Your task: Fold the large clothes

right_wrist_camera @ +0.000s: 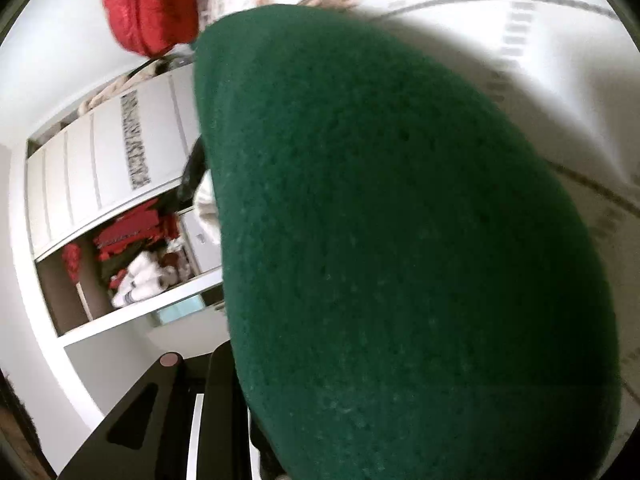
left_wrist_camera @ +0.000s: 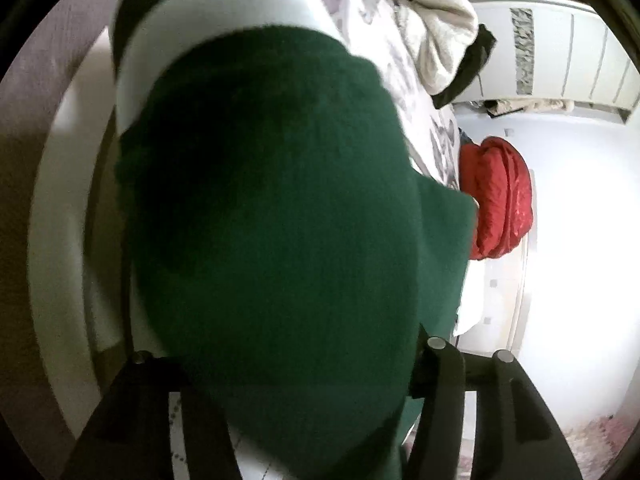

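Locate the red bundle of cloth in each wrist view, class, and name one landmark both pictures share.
Left wrist: red bundle, right of centre, beside the green garment.
Right wrist: red bundle, top left, above the green garment.
Shared landmark: white wardrobe door with patterned strip.

Strong fisheye bending at both frames' edges, black vignette corners. Left view: wall (left_wrist_camera: 580, 248) at right blown out white by glare; green cloth (left_wrist_camera: 272, 220) close to lens, dark, soft, nearly textureless. Right view: green cloth fills centre, knit grain visible; bedding (right_wrist_camera: 500, 20) smeared by motion blur; wardrobe (right_wrist_camera: 100, 160) evenly lit.
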The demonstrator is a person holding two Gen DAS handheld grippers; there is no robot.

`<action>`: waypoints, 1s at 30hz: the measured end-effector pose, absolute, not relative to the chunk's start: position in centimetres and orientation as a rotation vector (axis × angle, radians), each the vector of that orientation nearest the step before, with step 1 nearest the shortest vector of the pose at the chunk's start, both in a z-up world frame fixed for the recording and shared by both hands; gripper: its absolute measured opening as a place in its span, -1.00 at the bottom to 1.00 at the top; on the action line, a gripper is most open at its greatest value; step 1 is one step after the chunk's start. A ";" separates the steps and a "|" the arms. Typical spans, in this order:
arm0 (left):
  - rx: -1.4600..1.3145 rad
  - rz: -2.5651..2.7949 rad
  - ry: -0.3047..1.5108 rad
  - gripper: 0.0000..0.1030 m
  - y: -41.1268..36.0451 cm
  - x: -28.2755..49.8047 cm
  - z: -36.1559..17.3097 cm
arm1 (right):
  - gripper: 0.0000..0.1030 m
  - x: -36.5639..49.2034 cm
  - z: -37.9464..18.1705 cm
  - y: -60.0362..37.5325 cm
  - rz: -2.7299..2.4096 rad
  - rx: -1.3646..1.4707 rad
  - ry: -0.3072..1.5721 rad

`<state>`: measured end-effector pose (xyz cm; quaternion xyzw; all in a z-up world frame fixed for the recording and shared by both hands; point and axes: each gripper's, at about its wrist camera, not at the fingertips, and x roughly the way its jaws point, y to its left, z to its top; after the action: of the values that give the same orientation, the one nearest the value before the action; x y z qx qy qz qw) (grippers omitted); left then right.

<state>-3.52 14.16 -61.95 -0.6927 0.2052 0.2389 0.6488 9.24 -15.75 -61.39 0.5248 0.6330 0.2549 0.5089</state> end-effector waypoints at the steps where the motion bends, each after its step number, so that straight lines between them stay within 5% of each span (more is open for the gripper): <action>1: -1.563 0.557 0.444 0.01 14.0 -3.5 -61.9 | -0.40 9.1 -61.7 -16.0 0.605 1.275 1.527; 2: -1.548 0.562 0.441 -0.21 13.9 -3.4 -61.6 | -0.27 9.1 -62.0 -16.2 0.599 1.296 1.526; 5: -1.498 0.540 0.459 -0.38 13.7 -2.6 -60.5 | 0.40 9.1 -63.0 -16.7 0.545 1.270 1.550; 8: -1.463 0.540 0.472 -0.40 13.4 -2.1 -59.5 | 0.40 9.8 -63.8 -17.2 0.505 1.362 1.481; 9: -1.462 0.540 0.471 -0.41 13.5 -1.9 -59.2 | 0.39 10.0 -63.7 -17.0 0.499 1.389 1.438; 11: -1.452 0.543 0.469 -0.43 13.8 -1.4 -58.4 | -0.27 10.7 -63.0 -16.3 0.498 1.379 1.377; 13: -1.439 0.534 0.466 -0.43 14.1 -0.7 -57.1 | -0.37 11.7 -61.6 -15.8 0.521 1.373 1.354; 30: -1.323 0.247 0.450 -0.43 12.1 17.1 -43.2 | -0.44 22.9 -42.9 -22.1 0.636 1.237 1.052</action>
<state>17.11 12.05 -43.16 -0.6076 0.2066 0.1133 0.7585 22.89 -22.07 -42.86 0.5429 0.4618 0.2794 0.6434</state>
